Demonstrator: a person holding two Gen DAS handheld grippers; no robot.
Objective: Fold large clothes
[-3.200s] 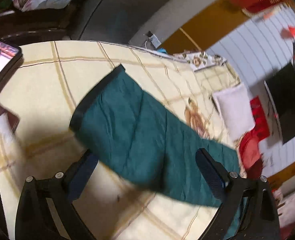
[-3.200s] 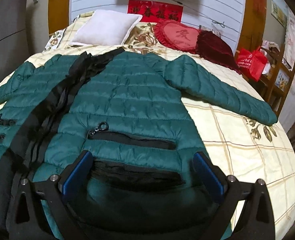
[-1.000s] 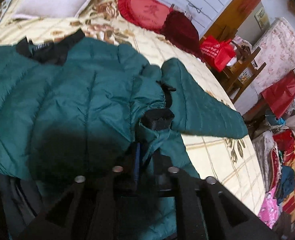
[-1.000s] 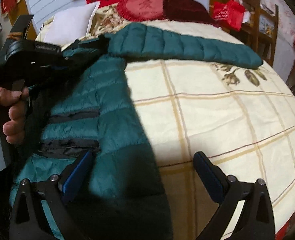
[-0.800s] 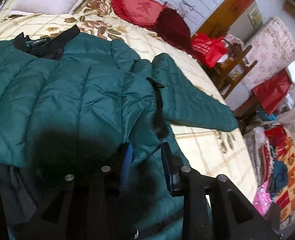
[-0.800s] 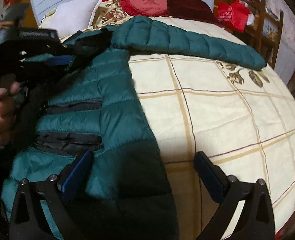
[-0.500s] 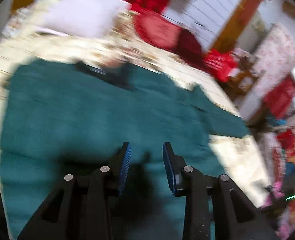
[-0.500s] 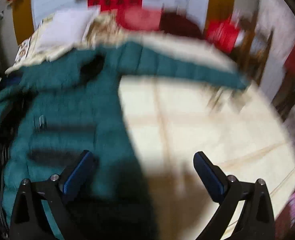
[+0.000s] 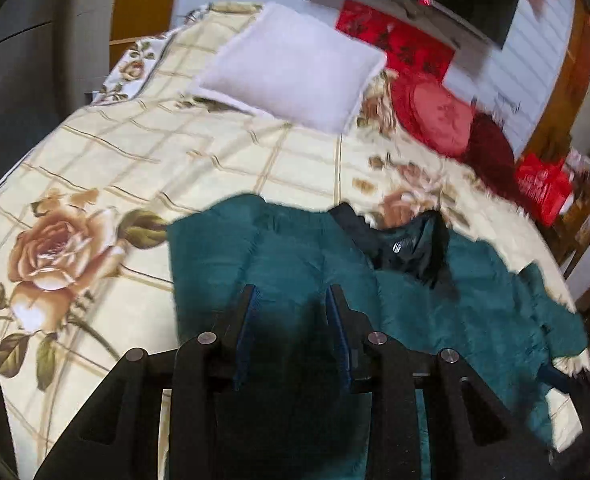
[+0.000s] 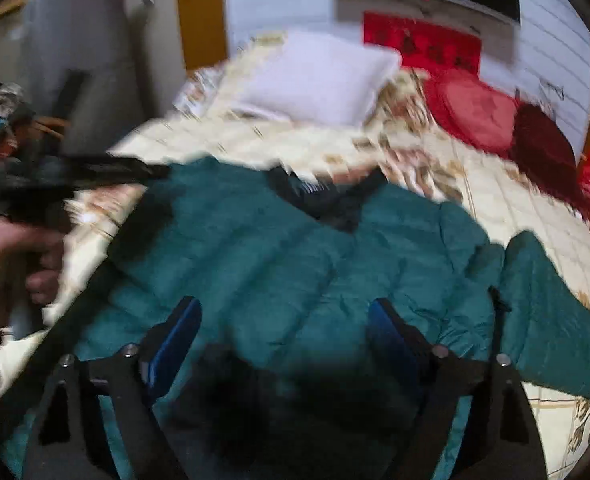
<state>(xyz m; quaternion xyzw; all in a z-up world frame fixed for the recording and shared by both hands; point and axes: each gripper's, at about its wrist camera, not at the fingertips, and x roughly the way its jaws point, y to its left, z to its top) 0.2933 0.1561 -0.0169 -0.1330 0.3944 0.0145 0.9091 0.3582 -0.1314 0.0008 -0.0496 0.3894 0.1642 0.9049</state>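
Note:
A dark green puffer jacket (image 9: 295,264) lies on the bed with its left half folded over the body; its black collar (image 9: 407,244) points toward the pillows. It also shows in the right wrist view (image 10: 279,256), one sleeve (image 10: 555,320) stretched out to the right. My left gripper (image 9: 291,300) hovers over the jacket's left side, jaws partly open with nothing between them. My right gripper (image 10: 283,320) is wide open and empty over the jacket's middle. The left gripper's body and the hand on it (image 10: 11,256) show at the left of the right wrist view.
The jacket lies on a cream checked bedspread with roses (image 9: 55,256). A white pillow (image 9: 295,68) and red cushions (image 9: 439,116) lie at the head. A red bag (image 9: 543,188) sits at the right of the bed. Grey cabinets (image 10: 79,40) stand at left.
My left gripper has let go of the jacket's edge, leaving it folded over, and drawn back to the left. My right gripper has swung left from the bedspread to over the jacket.

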